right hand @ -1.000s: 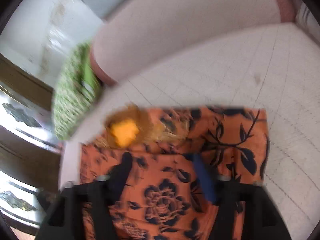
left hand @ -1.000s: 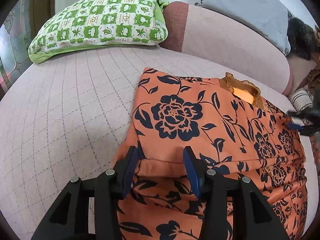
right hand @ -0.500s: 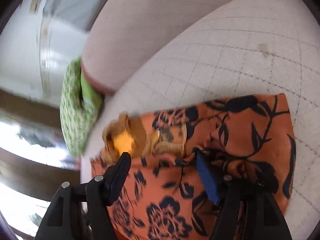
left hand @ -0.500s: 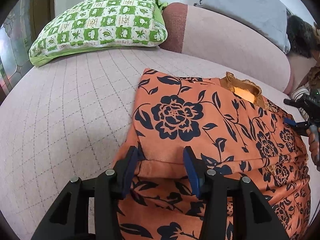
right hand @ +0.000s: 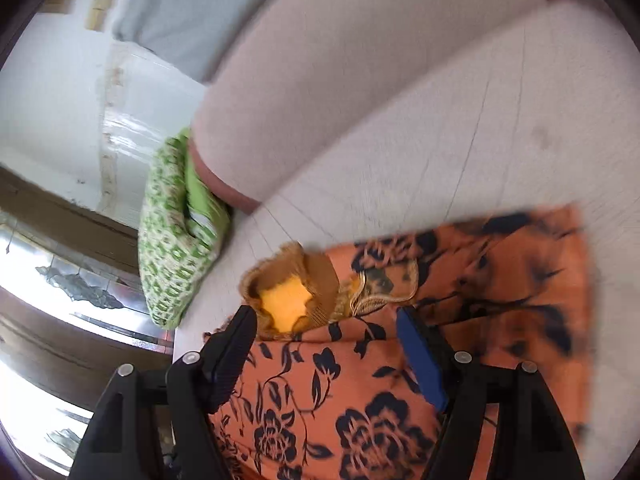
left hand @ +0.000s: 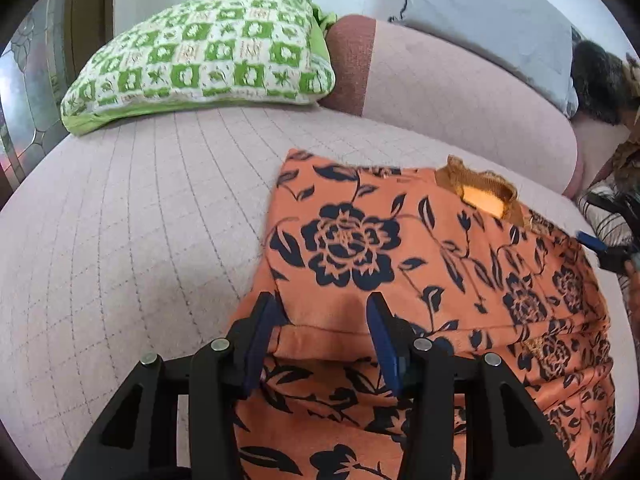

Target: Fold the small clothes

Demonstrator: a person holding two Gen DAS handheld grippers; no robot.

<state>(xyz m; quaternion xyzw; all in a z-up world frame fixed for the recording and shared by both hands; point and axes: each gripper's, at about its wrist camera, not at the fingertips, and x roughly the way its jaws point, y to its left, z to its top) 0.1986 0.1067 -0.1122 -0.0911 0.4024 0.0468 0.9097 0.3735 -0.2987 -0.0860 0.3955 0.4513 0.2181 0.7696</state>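
An orange garment with dark blue flowers lies folded on the pink quilted cushion. Its brown collar with a yellow lining points toward the backrest. My left gripper stands partly open over a folded hem at the near left; the cloth runs flat under and past both fingers, not pinched. My right gripper hovers just behind the collar over the garment; its jaws are opening with nothing gripped between them. It also shows at the right edge of the left wrist view as the right gripper.
A green and white checked pillow lies at the back left against the pink backrest. A grey pillow rests on top of the backrest. A dark furry thing and striped fabric sit at the right.
My right gripper has let its jaws widen and swung back over the collar, rolling as it went. The left gripper and the garment have kept still.
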